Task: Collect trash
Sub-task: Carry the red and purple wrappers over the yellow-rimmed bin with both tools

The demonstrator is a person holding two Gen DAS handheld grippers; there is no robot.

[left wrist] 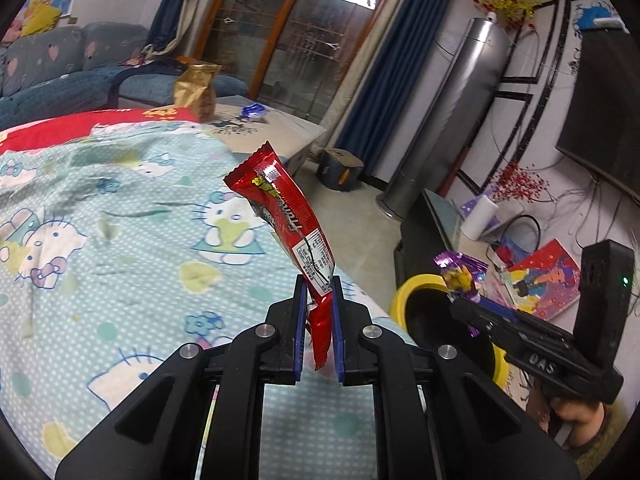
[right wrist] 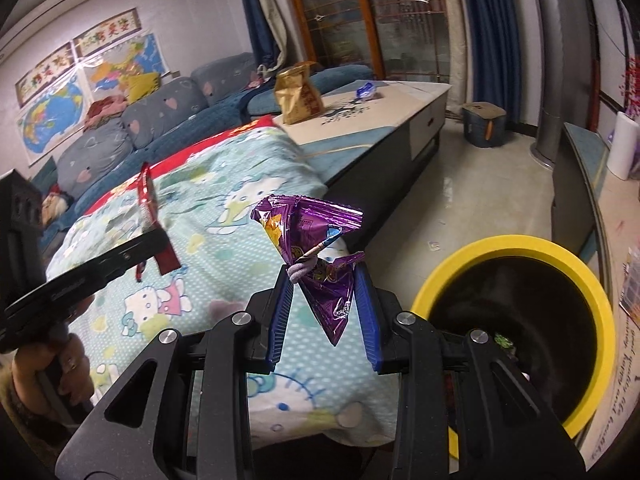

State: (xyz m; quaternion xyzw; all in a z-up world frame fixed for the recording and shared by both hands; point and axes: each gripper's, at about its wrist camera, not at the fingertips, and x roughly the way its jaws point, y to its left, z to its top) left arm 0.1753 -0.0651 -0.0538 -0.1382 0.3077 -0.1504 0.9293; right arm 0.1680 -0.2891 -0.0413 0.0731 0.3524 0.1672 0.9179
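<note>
My left gripper (left wrist: 319,284) is shut on a red snack wrapper (left wrist: 286,216) and holds it upright above the Hello Kitty cloth (left wrist: 100,240). My right gripper (right wrist: 323,270) is shut on a crumpled purple wrapper (right wrist: 316,248), held above the cloth's edge, just left of the yellow-rimmed black bin (right wrist: 516,316). In the left wrist view the right gripper (left wrist: 464,300) with its purple wrapper (left wrist: 460,272) sits over the bin's rim (left wrist: 404,296). In the right wrist view the left gripper (right wrist: 154,236) with the red wrapper (right wrist: 146,196) is at the left.
A gold bag (right wrist: 298,96) and a blue wrapper (right wrist: 366,90) lie on the low table (right wrist: 400,112) beyond the cloth. A sofa (right wrist: 160,116) runs along the far side. A tall silver cylinder (left wrist: 452,120), a small bin (right wrist: 484,124) and clutter (left wrist: 544,276) stand on the floor.
</note>
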